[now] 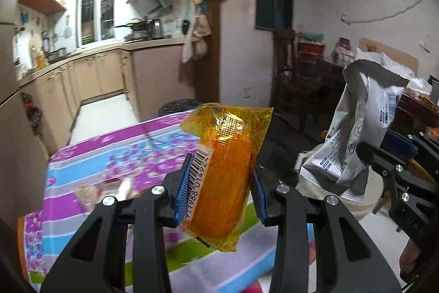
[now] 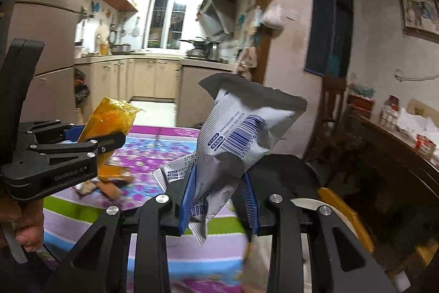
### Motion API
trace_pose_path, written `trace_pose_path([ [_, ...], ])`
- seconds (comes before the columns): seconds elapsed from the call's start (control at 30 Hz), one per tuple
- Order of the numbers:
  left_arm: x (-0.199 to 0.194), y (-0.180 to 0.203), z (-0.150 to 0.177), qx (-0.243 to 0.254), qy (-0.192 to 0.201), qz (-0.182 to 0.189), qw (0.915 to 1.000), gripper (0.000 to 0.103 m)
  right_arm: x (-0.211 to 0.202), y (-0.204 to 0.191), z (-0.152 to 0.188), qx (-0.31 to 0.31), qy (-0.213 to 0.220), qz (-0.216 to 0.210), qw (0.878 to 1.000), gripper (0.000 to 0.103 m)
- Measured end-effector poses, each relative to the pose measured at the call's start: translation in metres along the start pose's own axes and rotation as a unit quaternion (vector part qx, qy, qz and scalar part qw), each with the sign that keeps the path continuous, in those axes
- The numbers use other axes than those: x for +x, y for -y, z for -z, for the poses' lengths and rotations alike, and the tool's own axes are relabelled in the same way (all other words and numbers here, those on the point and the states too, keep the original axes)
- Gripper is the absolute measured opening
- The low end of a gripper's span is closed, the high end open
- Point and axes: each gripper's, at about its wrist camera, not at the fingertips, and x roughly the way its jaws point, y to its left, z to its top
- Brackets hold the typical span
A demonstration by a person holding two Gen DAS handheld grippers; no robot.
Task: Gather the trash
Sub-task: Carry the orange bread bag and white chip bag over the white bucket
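Above the floral tablecloth [image 1: 115, 153]: left gripper [image 1: 221, 190] clamped on our orange wrapper [image 1: 227, 172]; right gripper [image 2: 219, 199] clamped on our grey-white packet [image 2: 233, 136]. Both clear of the cloth. We judge: keep grips firm, carry level, mind loose scraps [image 2: 107, 187] on the cloth.

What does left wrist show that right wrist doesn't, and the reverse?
Left wrist only: the barcode label side of the orange wrapper, clamped between the left gripper fingers.

Right wrist only: the barcode on the white-and-grey packet, more trash lying on the floral tablecloth, and a hand on the left gripper's handle.

Both: each gripper holding its piece above the table, the right gripper on the packet, with the kitchen behind.
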Motion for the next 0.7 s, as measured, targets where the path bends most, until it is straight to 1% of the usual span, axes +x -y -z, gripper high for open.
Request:
trace_pose_path([
  [0.1, 0.013, 0.031, -0.005, 0.015, -0.004, 0.024, 0.9996, 0.037, -0.003, 0.030, 0.004, 0.004, -0.008, 0.021, 1.000, 0.034],
  [0.2, 0.027, 0.060, -0.010, 0.027, -0.010, 0.045, 0.9986, 0.037, -0.008, 0.069, 0.010, 0.008, -0.018, 0.047, 0.999, 0.034],
  [0.4, 0.056, 0.116, -0.018, 0.050, -0.025, 0.085, 0.9948, 0.037, -0.007, 0.144, 0.023, 0.020, -0.051, 0.078, 0.995, 0.034],
  [0.53, 0.075, 0.143, -0.022, 0.057, -0.041, 0.108, 0.9917, 0.037, 0.003, 0.190, 0.031, 0.039, -0.087, 0.078, 0.992, 0.034],
  [0.63, 0.092, 0.163, -0.025, 0.061, -0.061, 0.126, 0.9883, 0.037, 0.018, 0.224, 0.039, 0.062, -0.120, 0.068, 0.989, 0.034],
  [0.7, 0.104, 0.175, -0.024, 0.068, -0.079, 0.135, 0.9853, 0.037, 0.033, 0.250, 0.046, 0.083, -0.150, 0.055, 0.984, 0.034],
])
